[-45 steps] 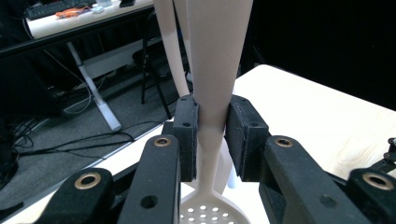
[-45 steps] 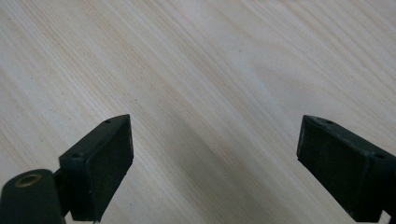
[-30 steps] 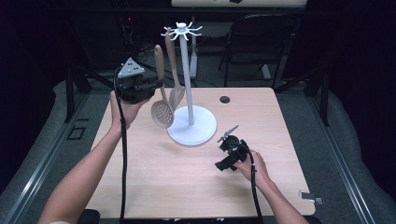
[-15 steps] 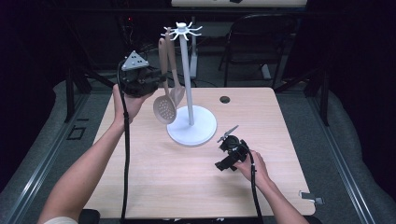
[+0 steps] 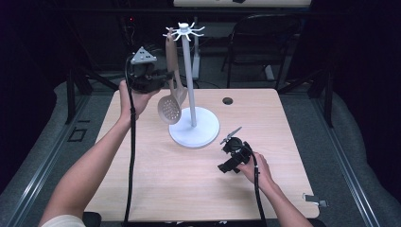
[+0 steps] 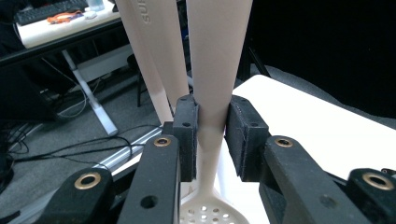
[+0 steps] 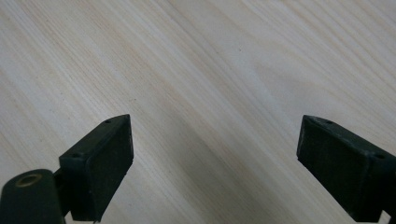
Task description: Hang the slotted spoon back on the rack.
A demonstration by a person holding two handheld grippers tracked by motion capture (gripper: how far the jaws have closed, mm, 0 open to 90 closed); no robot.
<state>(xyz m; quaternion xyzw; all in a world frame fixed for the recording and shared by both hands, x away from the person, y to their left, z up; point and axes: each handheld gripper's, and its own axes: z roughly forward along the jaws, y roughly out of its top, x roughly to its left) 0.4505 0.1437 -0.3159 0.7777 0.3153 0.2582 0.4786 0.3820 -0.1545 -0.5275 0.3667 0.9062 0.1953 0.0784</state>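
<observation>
The slotted spoon (image 5: 170,97) is hanging upright beside the pole of the white rack (image 5: 193,127), its handle reaching up toward the hooks at the rack's top and its perforated bowl hovering just above the rack's round base. Whether the tip of the handle is sitting on a hook cannot be told from the high view. In the left gripper view the spoon (image 6: 212,70) is passing straight up between the two pads, its narrow neck sitting in the gap and the holed bowl showing below them.

The left gripper (image 5: 163,75) is being held in the air at the far left of the bench (image 5: 156,189), at about mid-height of the rack, and its jaws are clamping on the spoon's handle; the pads are pressing against both sides of it. The same gripper (image 6: 212,137) is showing its black jaws rising from the bottom of its own view.

A second utensil handle (image 6: 156,56), pale like the first, is hanging just behind the spoon.

The right gripper (image 5: 231,138) is lying low on the bench, near the front right edge of the rack's base, with the person's hand resting behind it. In the right gripper view its jaws are standing wide apart with bare wood grain between them, and the gripper (image 7: 212,163) is gripping nothing.
</observation>
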